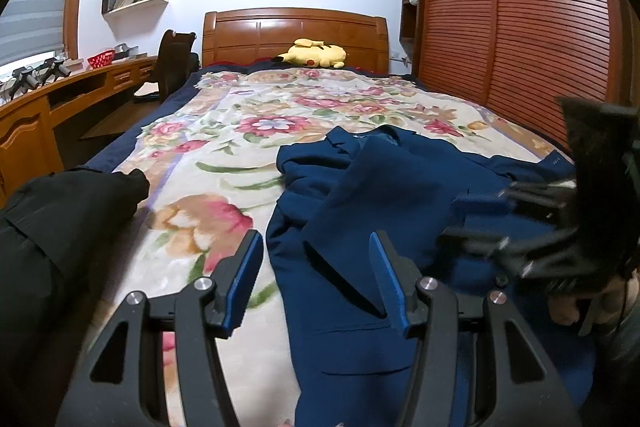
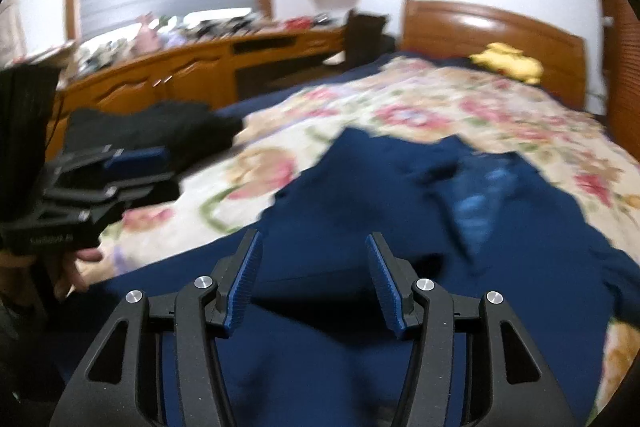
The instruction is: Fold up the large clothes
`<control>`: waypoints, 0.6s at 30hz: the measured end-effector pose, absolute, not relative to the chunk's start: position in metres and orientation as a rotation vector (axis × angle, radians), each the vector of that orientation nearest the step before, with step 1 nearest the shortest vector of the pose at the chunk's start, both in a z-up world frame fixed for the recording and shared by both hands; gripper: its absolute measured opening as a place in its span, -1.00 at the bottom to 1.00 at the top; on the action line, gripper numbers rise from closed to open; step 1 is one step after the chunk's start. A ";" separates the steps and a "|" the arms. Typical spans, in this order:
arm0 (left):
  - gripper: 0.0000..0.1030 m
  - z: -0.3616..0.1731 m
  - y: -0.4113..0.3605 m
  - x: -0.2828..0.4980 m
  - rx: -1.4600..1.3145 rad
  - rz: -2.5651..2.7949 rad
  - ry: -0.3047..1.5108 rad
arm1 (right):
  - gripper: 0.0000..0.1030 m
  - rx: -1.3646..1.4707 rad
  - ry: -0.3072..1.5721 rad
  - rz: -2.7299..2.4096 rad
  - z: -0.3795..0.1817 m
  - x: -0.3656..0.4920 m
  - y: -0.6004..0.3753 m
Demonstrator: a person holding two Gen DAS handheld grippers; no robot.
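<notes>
Bed (image 1: 120, 155): wide, dark blue edging, spread with a cream blanket printed in pink and red flowers; fills most of both views.
Wardrobe (image 1: 520, 27): reddish-brown slatted wooden doors, along the right side of the bed.
Headboard (image 1: 296, 35): polished brown wood, far end of the bed.
Desk (image 1: 48, 99): long brown wooden unit with drawers, left of the bed under a blind-covered window; top cluttered.
Navy blue jacket (image 1: 360, 227): spread rumpled on the near right part of the blanket, one flap doubled over its middle, lighter lining showing near the collar in the right wrist view; lies beneath both tools.
Black garment (image 1: 52, 227): bundled at the near left edge of the bed, apart from the jacket.
Left gripper (image 1: 314, 279): black frame, blue pads, jaws moderately apart, nothing clamped; one finger over the blanket, the other over the jacket's left edge; seen from the side at the left in the right wrist view, a hand beneath it.
Right gripper (image 2: 314, 279): same build, jaws moderately apart above the jacket cloth, nothing pinched; view blurred.
Yellow plush toy (image 1: 312, 53): lying by the headboard, far from the jacket.
</notes>
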State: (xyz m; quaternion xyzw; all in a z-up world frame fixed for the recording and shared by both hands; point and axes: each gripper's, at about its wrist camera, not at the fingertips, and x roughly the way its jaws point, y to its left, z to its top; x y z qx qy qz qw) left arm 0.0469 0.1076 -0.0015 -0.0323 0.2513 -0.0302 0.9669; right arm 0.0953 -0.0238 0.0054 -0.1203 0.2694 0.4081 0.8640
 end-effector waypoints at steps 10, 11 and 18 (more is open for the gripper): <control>0.05 -0.006 0.114 0.047 -0.066 -0.049 0.525 | 0.17 -0.352 0.765 0.915 -0.046 0.121 0.020; 0.05 -0.005 0.115 0.047 -0.071 -0.049 0.523 | 0.18 -0.359 0.773 0.910 -0.049 0.122 0.021; 0.05 -0.004 0.114 0.047 -0.077 -0.049 0.523 | 0.20 -0.412 0.840 0.898 -0.067 0.125 0.026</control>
